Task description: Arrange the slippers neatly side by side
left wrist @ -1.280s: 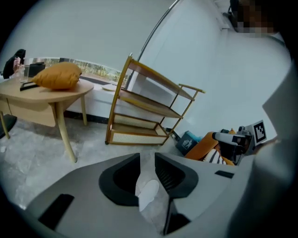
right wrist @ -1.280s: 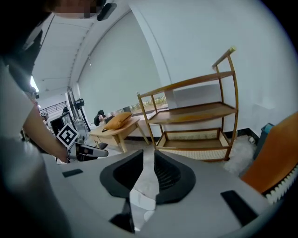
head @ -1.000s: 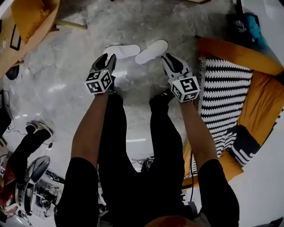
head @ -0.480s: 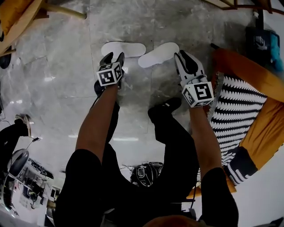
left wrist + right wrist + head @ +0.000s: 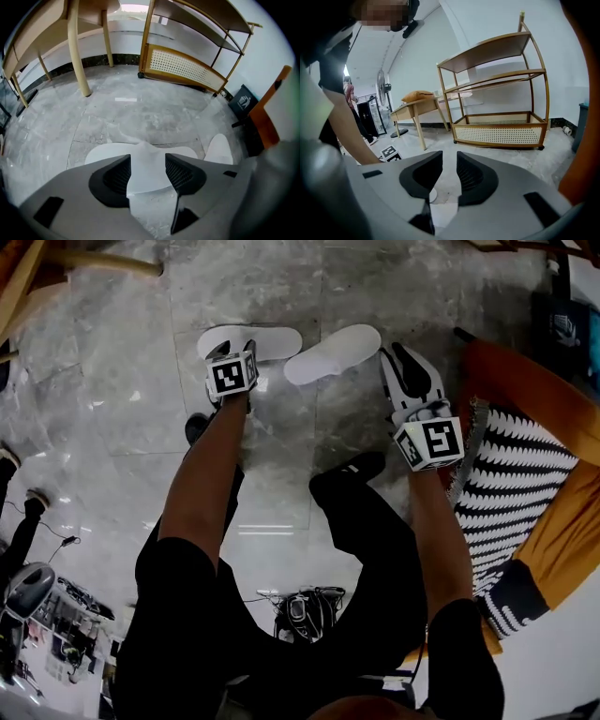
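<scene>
Slippers, two flat white ones, lie on the grey marbled floor (image 5: 122, 409) ahead of the person's feet, toward the floor's far edge where a wooden shelf rack (image 5: 187, 70) stands by the wall. The first slipper (image 5: 272, 341) lies crosswise. The second slipper (image 5: 333, 352) sits just to its right, angled, and the two nearest ends are close together but apart. The left claw (image 5: 231, 347) is down on the first slipper. In the left gripper view its claw (image 5: 147, 164) has the jaws set on either side of that slipper's upper, which fills the gap and rises to a small peak between the dark pads (image 5: 117, 176). The second slipper (image 5: 219, 147) shows off to the right there. The right claw (image 5: 399, 352) hangs just right of the second slipper without touching it. In the right gripper view that claw (image 5: 449, 161) has its jaws drawn almost together, with only a narrow slit of floor showing and nothing held. A black-and-white striped cushion (image 5: 516, 465) on an orange seat sits at the right.
</scene>
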